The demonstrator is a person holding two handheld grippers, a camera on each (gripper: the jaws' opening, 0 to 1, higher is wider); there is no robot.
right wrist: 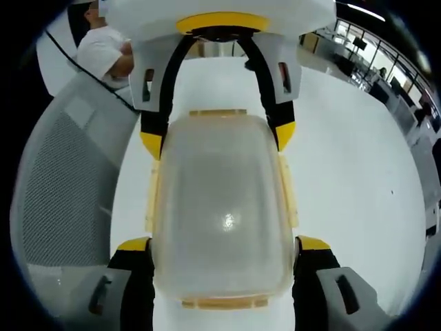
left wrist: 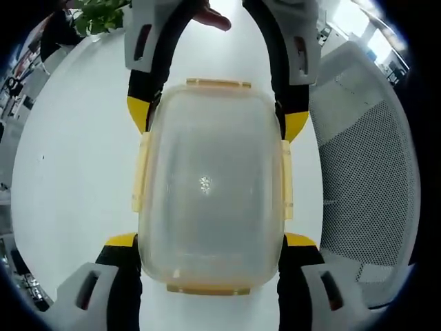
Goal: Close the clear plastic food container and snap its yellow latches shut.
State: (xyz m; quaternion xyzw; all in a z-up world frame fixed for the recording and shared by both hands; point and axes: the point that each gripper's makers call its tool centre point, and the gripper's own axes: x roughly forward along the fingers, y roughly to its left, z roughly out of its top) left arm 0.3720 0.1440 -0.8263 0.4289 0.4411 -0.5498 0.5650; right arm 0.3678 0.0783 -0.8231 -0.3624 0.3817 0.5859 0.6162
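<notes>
Clear, slightly frosted plastic is what catches the eye from where I stand: in the left gripper view the food container (left wrist: 210,186) sits lid-up on the white table (left wrist: 76,158), held across its width between the left gripper (left wrist: 210,241)'s yellow-tipped jaws, which rise at the near corners and look pressed against its sides. The right gripper (left wrist: 217,121) reaches in from the far end, its own yellow tips clamped at the far corners. Yellow latches (left wrist: 140,172) run along all four edges; I cannot tell whether any is snapped down. A mesh-backed chair (left wrist: 365,172) stands to one side, a green plant (left wrist: 100,15) at the table's far edge.

In the right gripper view the same container (right wrist: 220,207) lies between the right gripper (right wrist: 224,243)'s jaws, closed against its walls, with the left gripper (right wrist: 217,134) gripping the opposite end. The side latches (right wrist: 152,196) stand slightly out from the wall. A person in a white top (right wrist: 103,48) sits beyond the chair (right wrist: 62,186).

It looks empty, so I would judge it light, the walls thin enough to flex under a hard squeeze and smooth enough to slip. The corners, where the plastic is stiffest, seem the safest hold; the latches are thin hinged flaps, best pushed flat near their middles, not pried.
</notes>
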